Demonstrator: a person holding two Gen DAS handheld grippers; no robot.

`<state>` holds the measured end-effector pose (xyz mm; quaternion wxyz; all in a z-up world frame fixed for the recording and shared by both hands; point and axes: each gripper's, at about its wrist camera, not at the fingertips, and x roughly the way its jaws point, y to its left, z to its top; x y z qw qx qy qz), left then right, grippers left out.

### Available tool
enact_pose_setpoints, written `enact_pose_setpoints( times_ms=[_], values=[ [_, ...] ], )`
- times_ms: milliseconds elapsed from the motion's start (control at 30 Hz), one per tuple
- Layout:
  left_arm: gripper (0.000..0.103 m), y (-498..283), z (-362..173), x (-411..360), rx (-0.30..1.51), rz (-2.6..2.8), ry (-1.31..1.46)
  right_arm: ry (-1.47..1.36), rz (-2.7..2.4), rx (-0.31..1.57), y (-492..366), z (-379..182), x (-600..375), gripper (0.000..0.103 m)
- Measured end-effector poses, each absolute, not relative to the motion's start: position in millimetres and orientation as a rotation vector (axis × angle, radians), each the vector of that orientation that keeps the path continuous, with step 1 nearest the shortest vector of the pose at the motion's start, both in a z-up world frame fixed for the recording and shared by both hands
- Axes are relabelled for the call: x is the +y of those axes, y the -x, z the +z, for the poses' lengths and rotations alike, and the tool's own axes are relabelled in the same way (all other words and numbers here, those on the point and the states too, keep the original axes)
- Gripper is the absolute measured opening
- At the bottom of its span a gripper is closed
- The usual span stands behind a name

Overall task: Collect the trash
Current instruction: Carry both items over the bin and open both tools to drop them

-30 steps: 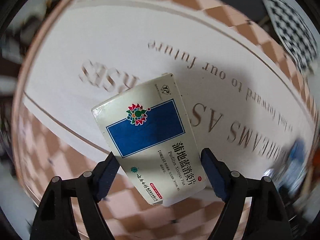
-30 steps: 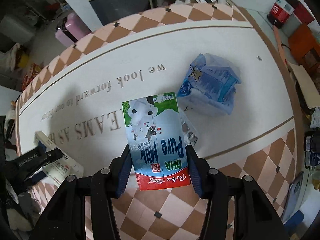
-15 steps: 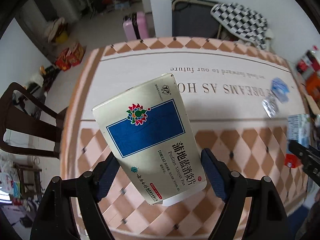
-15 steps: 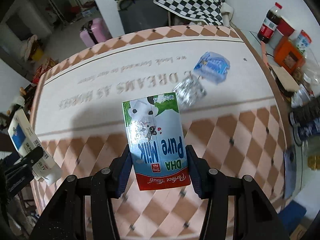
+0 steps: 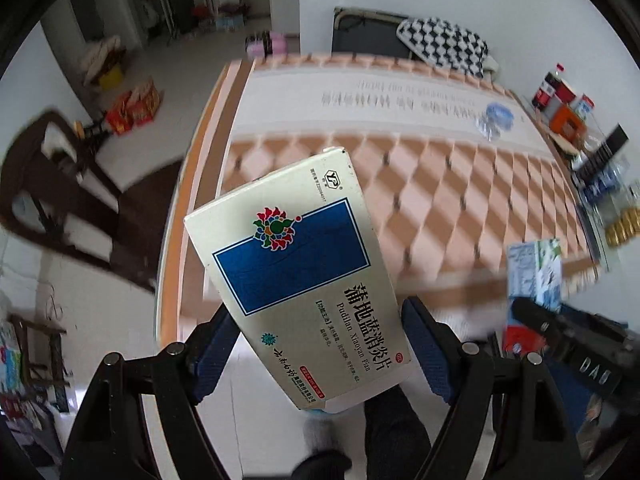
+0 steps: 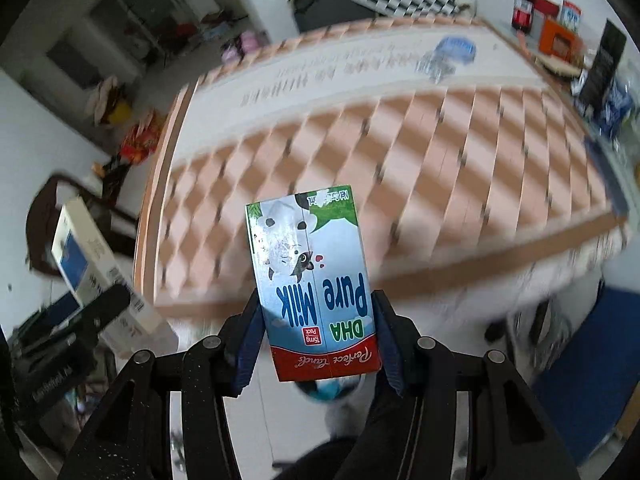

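Both jaws stood part-open, clamped on cartons: the left gripper [image 5: 316, 344] held a cream medicine box [image 5: 296, 280] with a blue panel, the right gripper [image 6: 316, 336] a blue "DHA Pure Milk" carton [image 6: 312, 288]. Since earlier frames, the tablecloth [image 6: 440, 152] had receded beyond both.

A long table [image 5: 460, 184] with a peach diamond-patterned cloth fills the room. Behind it a black-and-white checkered cloth [image 5: 444, 46] drapes over a dark frame. A dark wooden chair [image 5: 60, 200] stands left; a cola bottle [image 6: 523, 2] stands far right.
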<state>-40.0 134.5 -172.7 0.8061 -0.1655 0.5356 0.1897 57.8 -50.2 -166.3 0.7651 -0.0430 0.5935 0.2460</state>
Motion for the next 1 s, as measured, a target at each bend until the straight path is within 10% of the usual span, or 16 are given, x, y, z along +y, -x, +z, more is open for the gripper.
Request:
enact_pose_setpoints(
  times_ms=[600,733,1000],
  values=[
    [0.082,108.6,-567.5,135.7,1.600,0.300,0.767,0.161,0.423,1.749,77.2,-513.5,-89.2,0.053],
    [0.100,103.0,-651.7,130.3,1.644,0.269,0.822,0.148,0.413,1.791,72.7,-596.0,-85.1,0.053],
    [0.100,137.3,-696.2,139.4,1.643,0.400,0.816,0.083,0.493,1.849,53.7,-711.2,-54.3,0.066]
  ],
)
